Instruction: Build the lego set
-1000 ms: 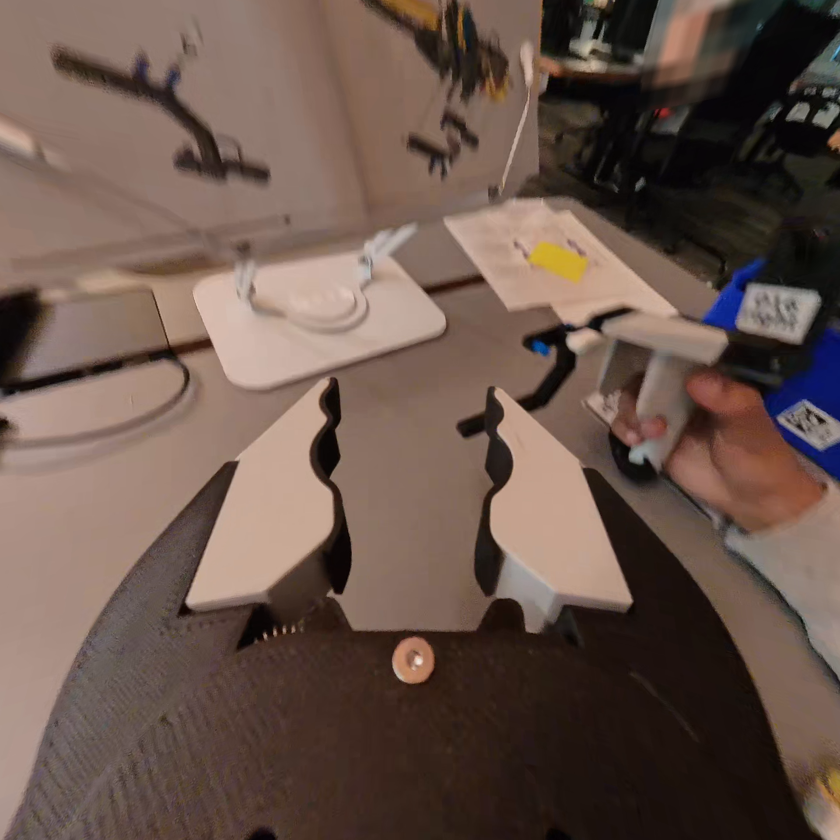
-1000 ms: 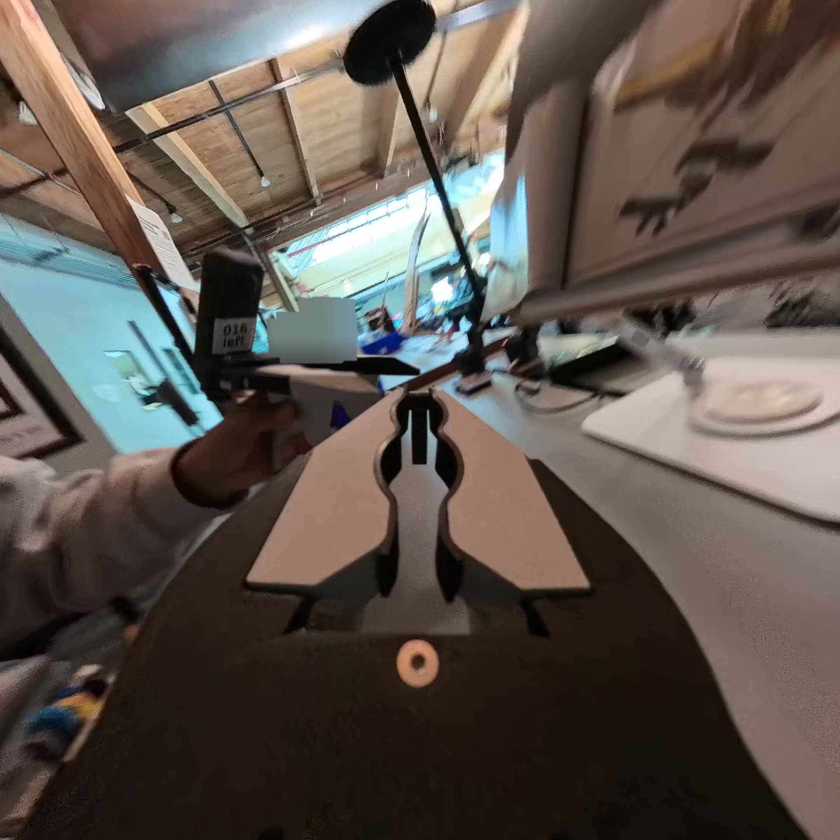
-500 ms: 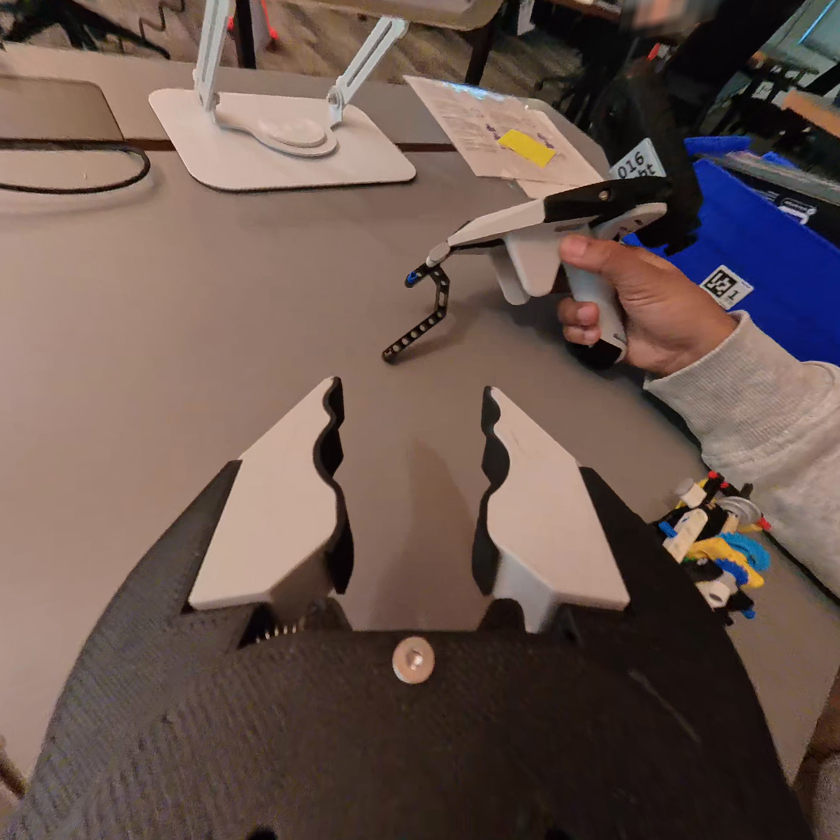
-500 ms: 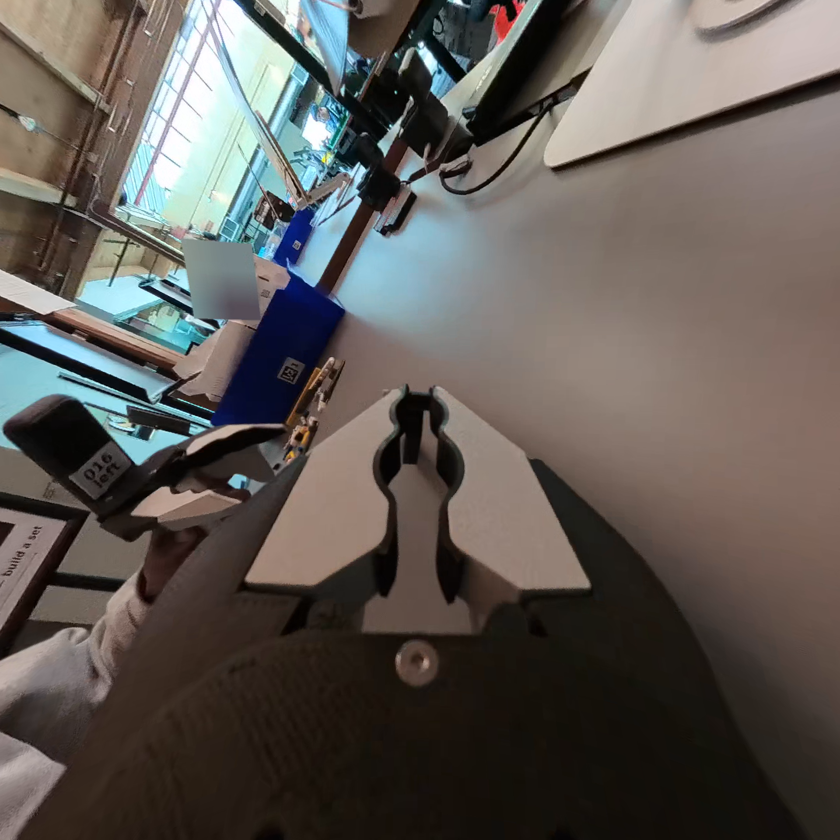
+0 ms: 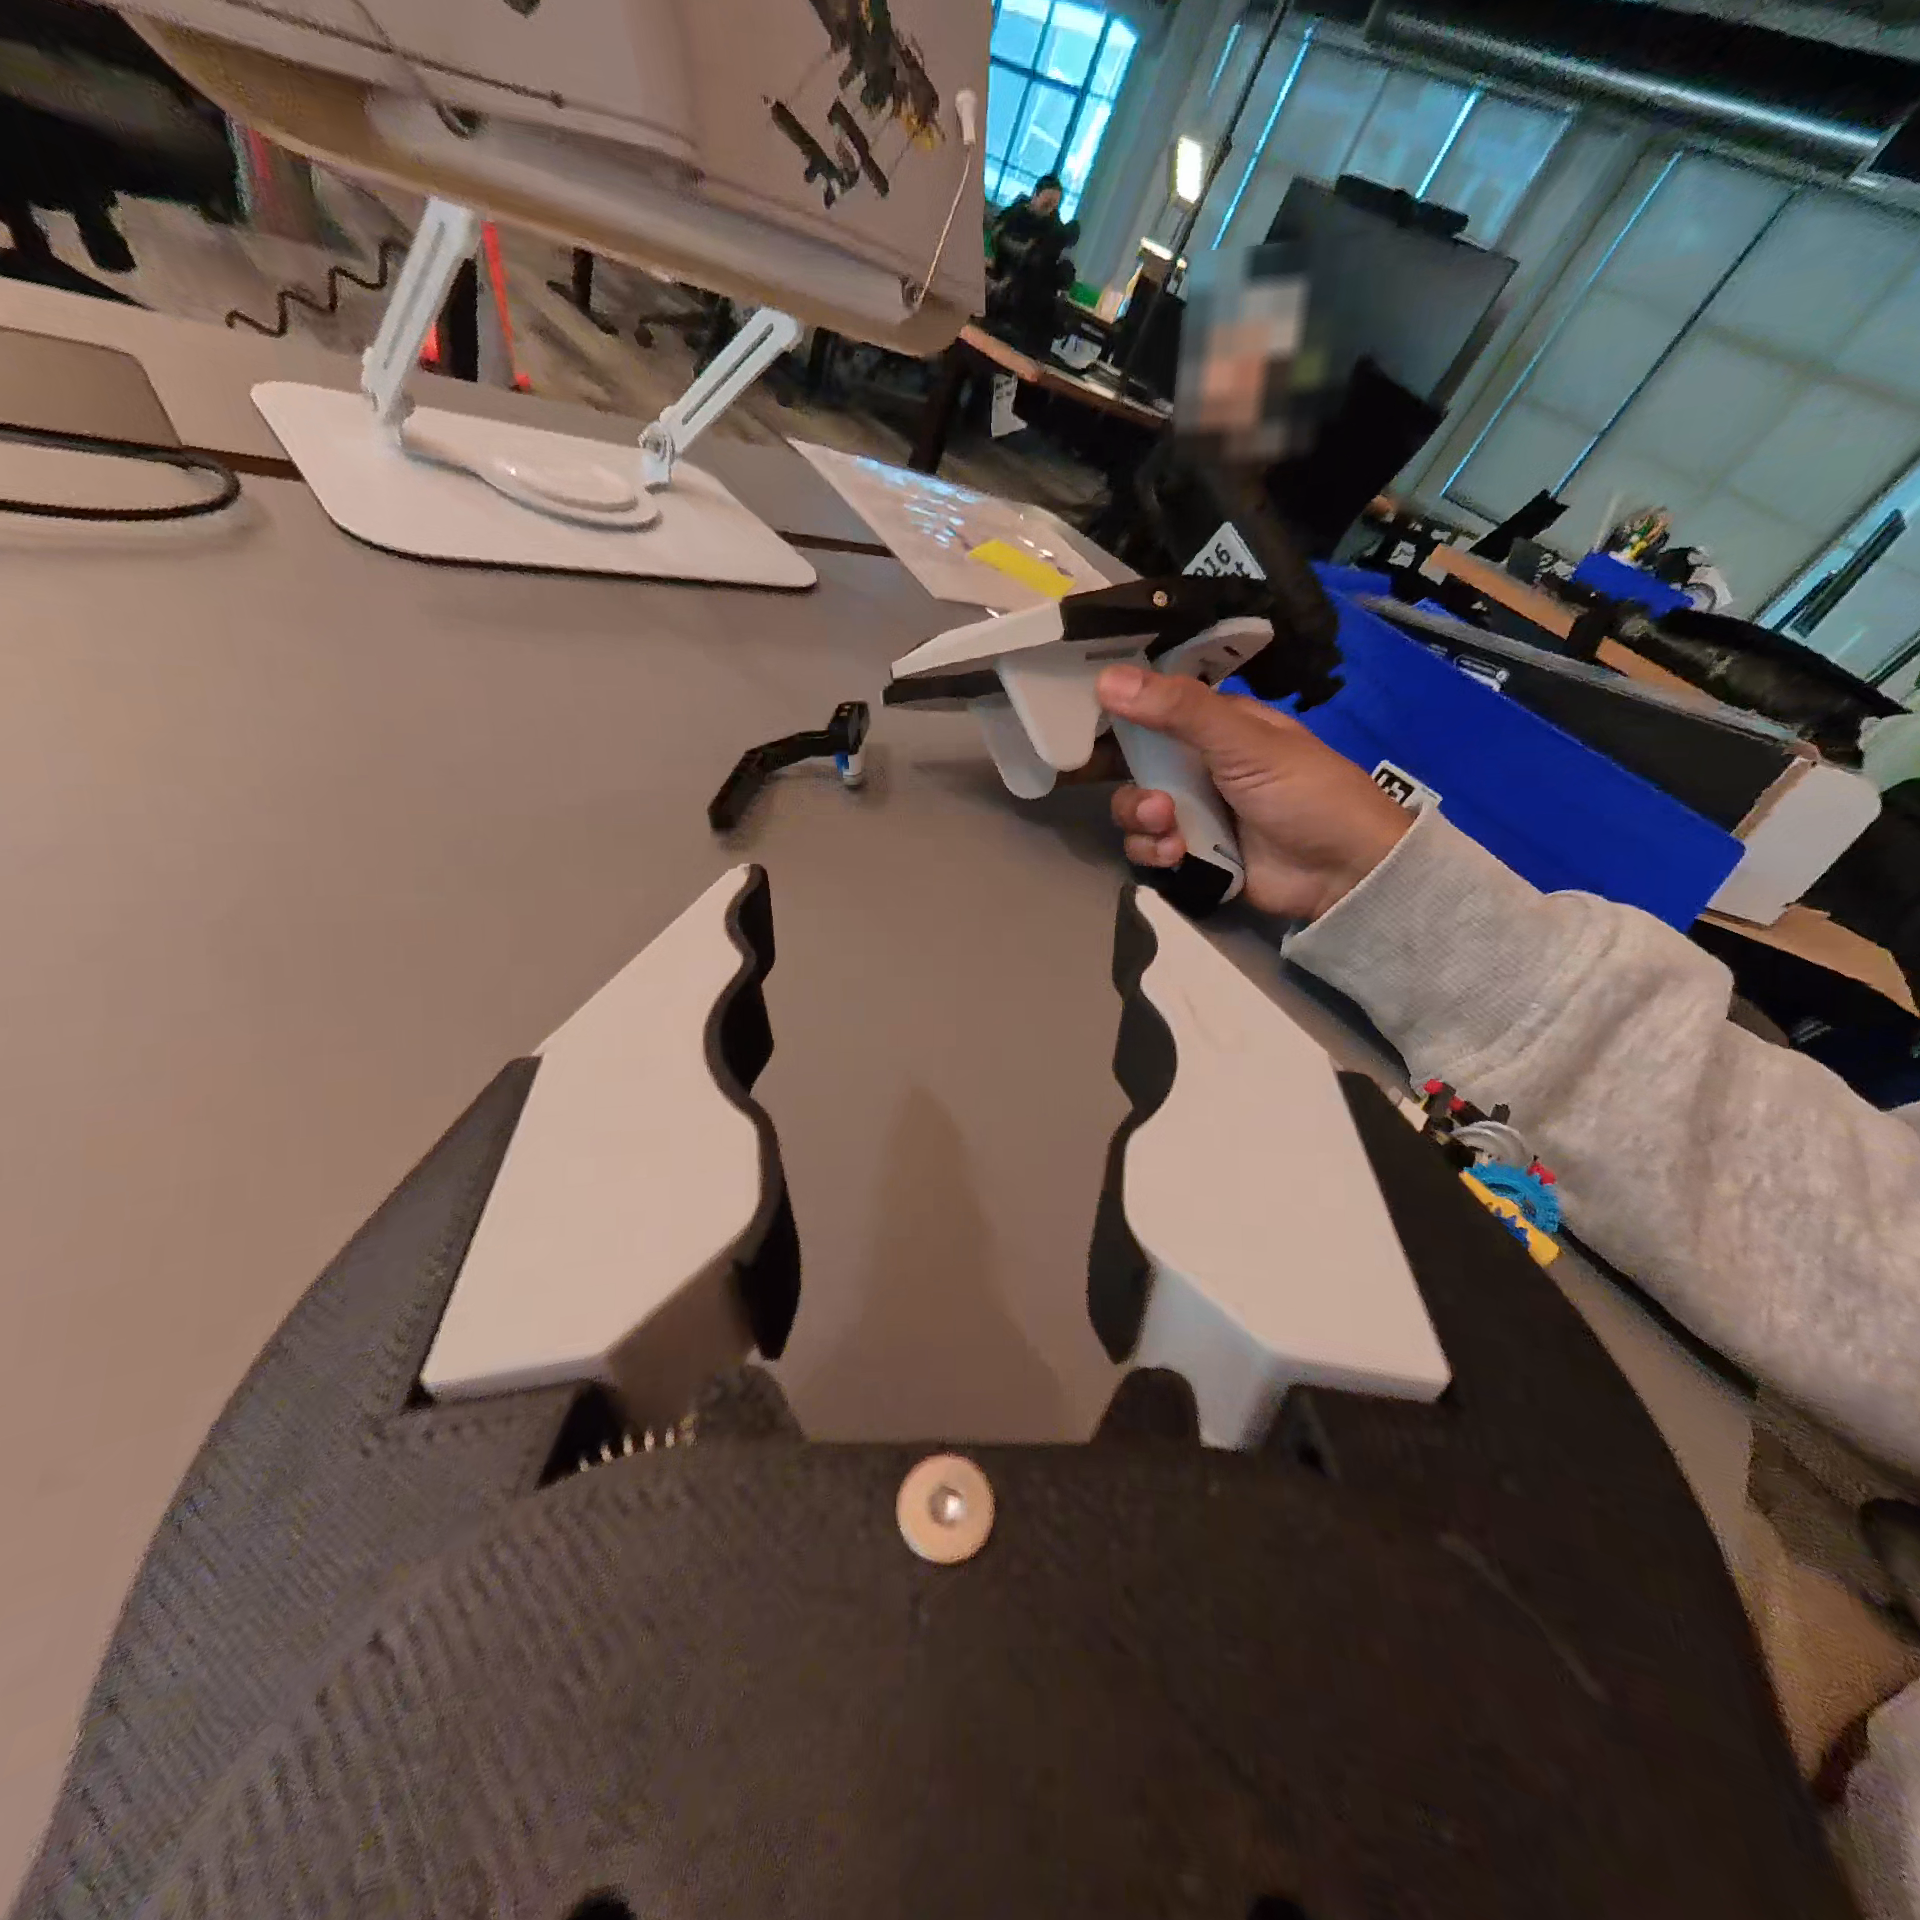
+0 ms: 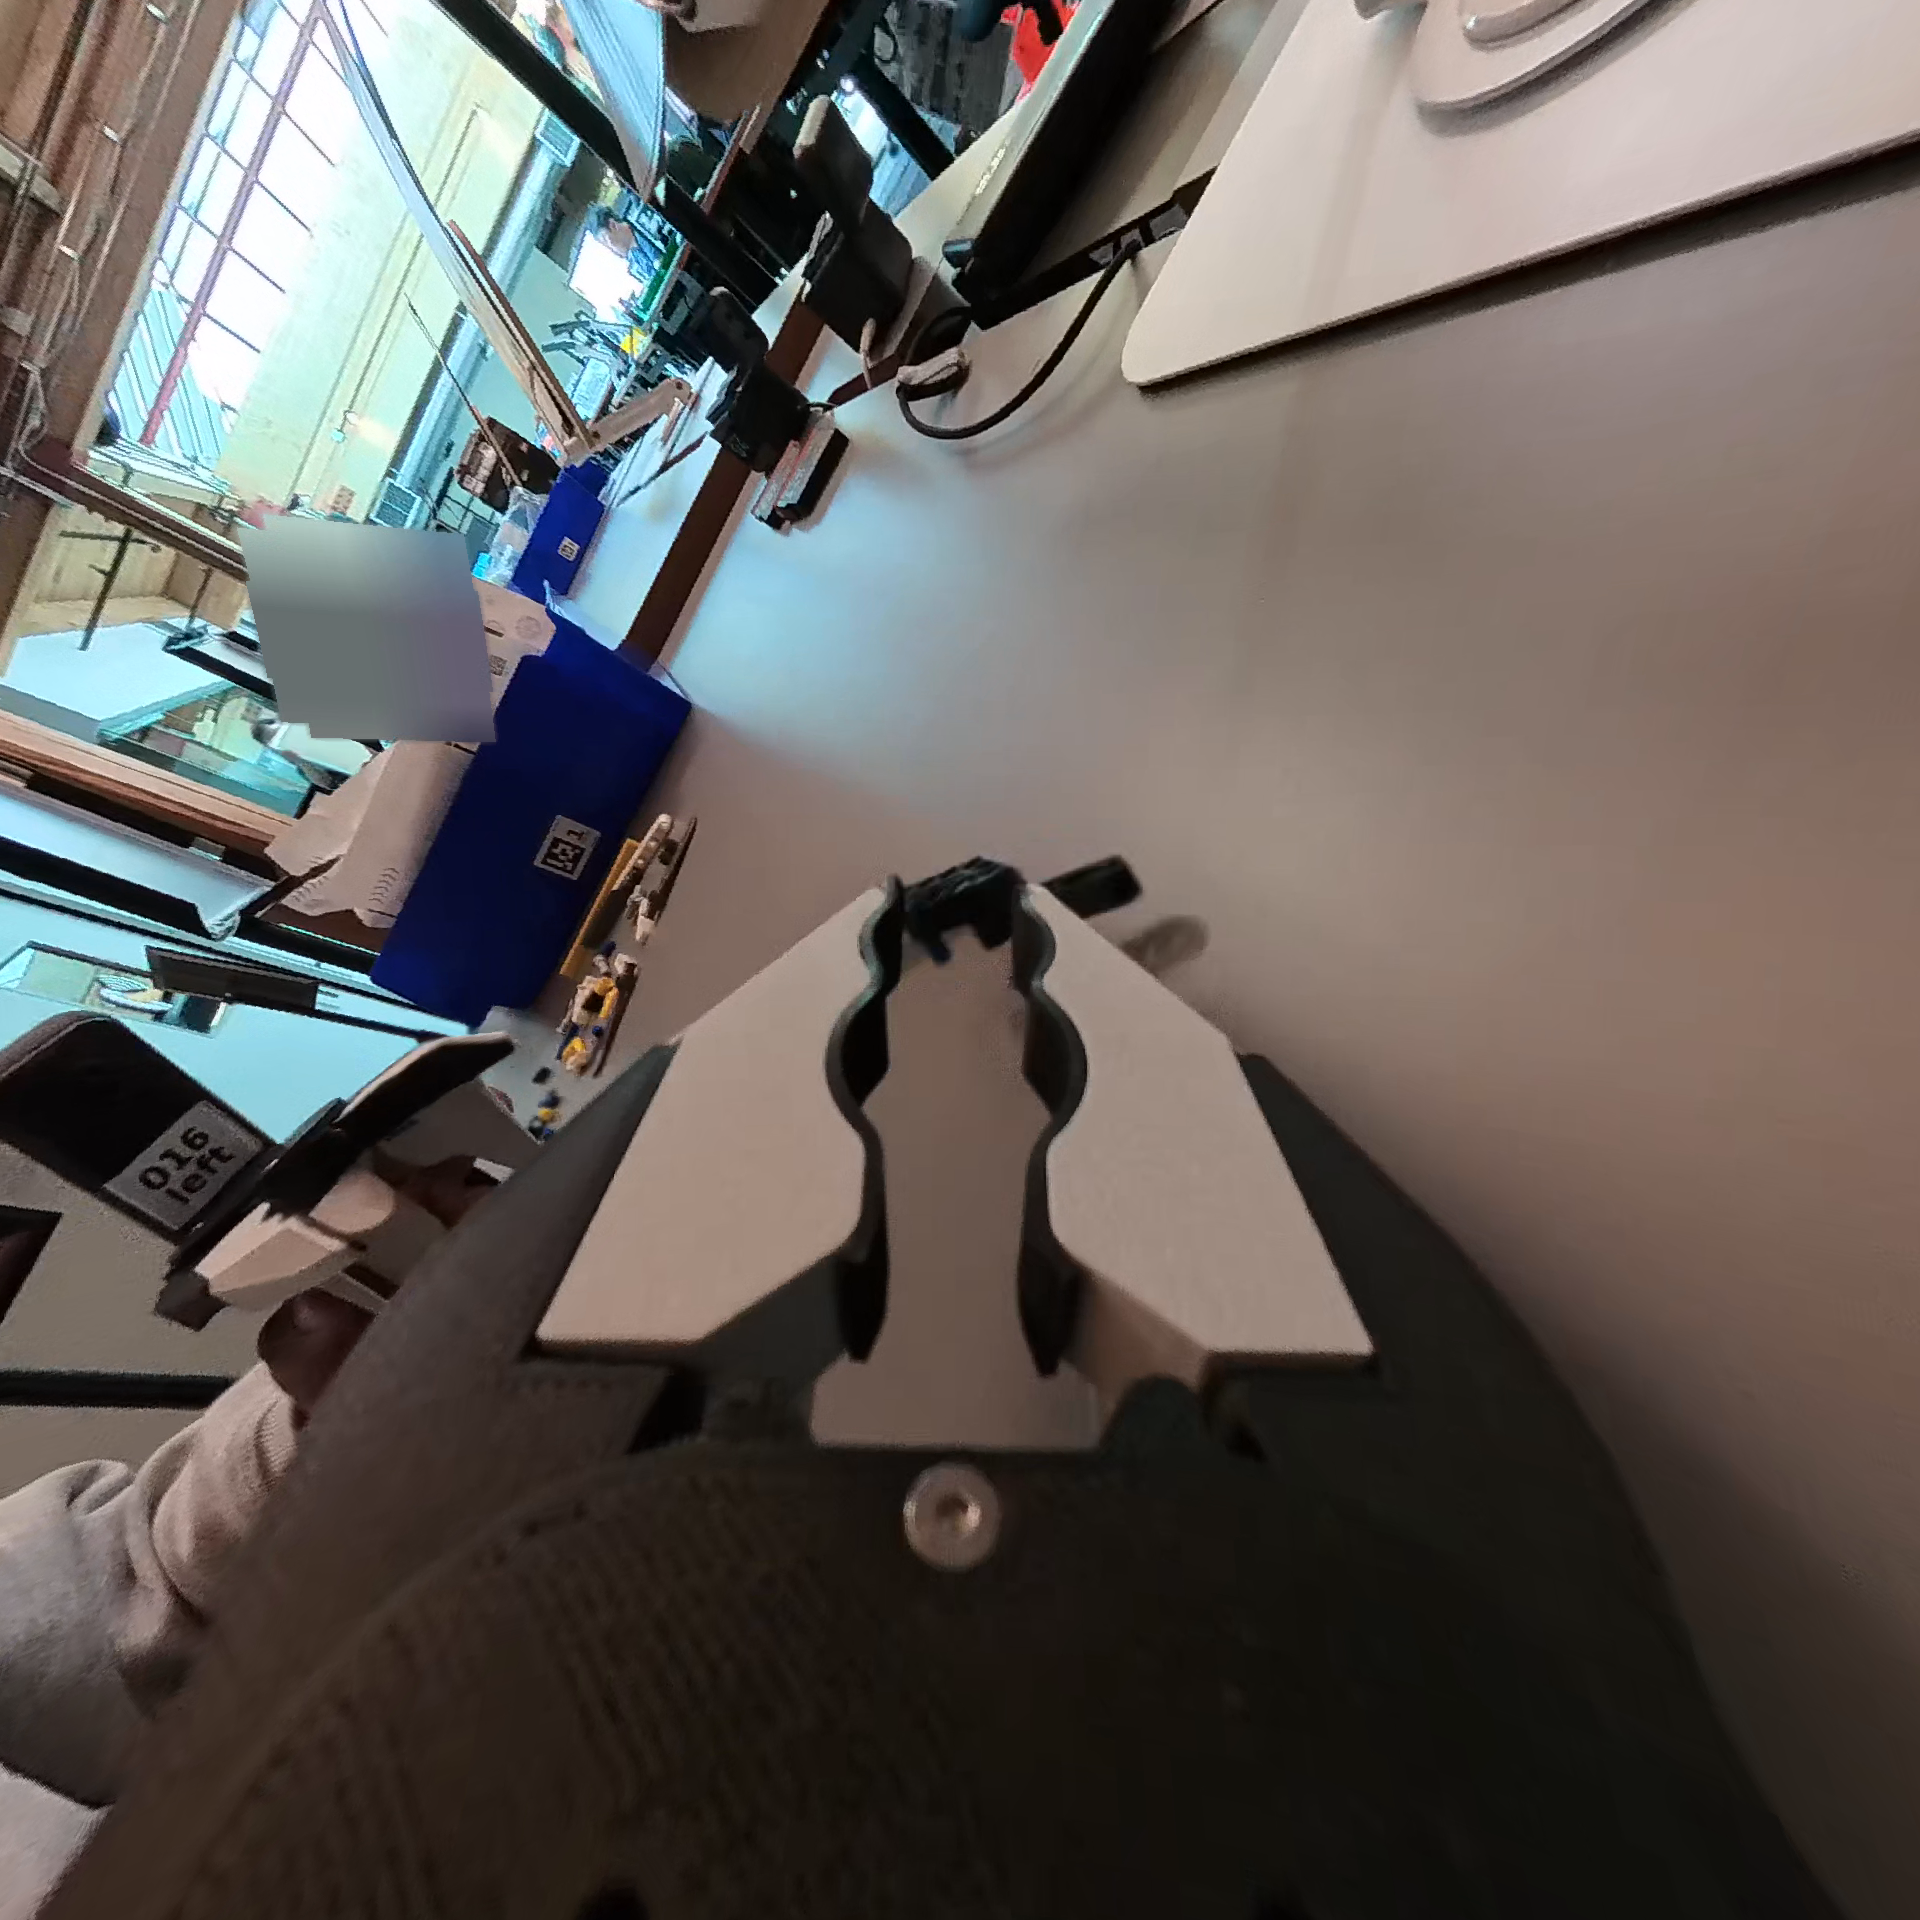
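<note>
The black bent beam point(image 5: 787, 752), fitted with a blue pin at its far end, now lies on the tabletop point(image 5: 364, 831) at 12 o'clock from my left gripper point(image 5: 940, 883). Half a second ago it hung from my right gripper point(image 6: 956, 902) with only its lower end touching the surface. It has since been lowered and rests along its length. In the right wrist view the beam's pin end point(image 6: 961, 888) sits at the very tips of my right jaws. Their gap is visibly wider than it was during the carry. I judge the right jaws released, with the beam set down and not clamped, though contact at the tips cannot be ruled out. My left jaws are spread wide and hold nothing. They have swung from the stand side of the tabletop to face the beam directly. In my judgement, the placement step is complete and the beam is staged for the next part. The pile of loose parts point(image 5: 1501, 1190) lies at 4 o'clock, beside the grey sleeve. The blue box point(image 5: 1507, 769) stands at 2 o'clock, and the white stand point(image 5: 540, 509) with the booklet is at 11 o'clock. The next move calls for fetching a part from that pile. An open risk is the beam being nudged as the right jaws back away.
</note>
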Tool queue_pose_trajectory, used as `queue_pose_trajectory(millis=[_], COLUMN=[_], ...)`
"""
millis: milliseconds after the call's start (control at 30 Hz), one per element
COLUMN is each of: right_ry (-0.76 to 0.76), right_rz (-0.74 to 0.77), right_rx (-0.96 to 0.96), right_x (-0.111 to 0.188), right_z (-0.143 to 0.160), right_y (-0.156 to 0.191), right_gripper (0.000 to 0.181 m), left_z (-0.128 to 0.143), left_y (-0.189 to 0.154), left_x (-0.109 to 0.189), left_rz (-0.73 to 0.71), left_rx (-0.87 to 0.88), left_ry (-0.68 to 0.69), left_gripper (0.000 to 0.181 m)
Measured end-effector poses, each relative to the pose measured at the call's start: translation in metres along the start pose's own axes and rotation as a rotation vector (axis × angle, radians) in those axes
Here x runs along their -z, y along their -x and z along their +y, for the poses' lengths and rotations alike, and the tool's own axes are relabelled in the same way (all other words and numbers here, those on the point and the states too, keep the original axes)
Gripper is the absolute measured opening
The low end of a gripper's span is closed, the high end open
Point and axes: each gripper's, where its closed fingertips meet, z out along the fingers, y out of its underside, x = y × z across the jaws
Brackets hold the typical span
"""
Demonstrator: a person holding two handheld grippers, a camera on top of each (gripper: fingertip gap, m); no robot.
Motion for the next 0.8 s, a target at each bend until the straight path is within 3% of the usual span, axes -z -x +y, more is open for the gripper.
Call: queue_pose_trajectory(millis=[400,800], right_ry=[-0.11,-0.079], right_rz=[-0.077,0.079], right_rx=[0.089,0.124], right_x=[0.01,0.014], right_z=[-0.018,-0.018], right_y=[0.014,-0.008], right_gripper=[0.017,0.026], left_z=[-0.01,-0.008], left_y=[0.014,0.016], left_x=[0.008,0.006], left_rz=[0.088,0.145], left_rx=[0.205,0.299], left_ry=[-0.084,-0.075], left_gripper=[0.062,0.062])
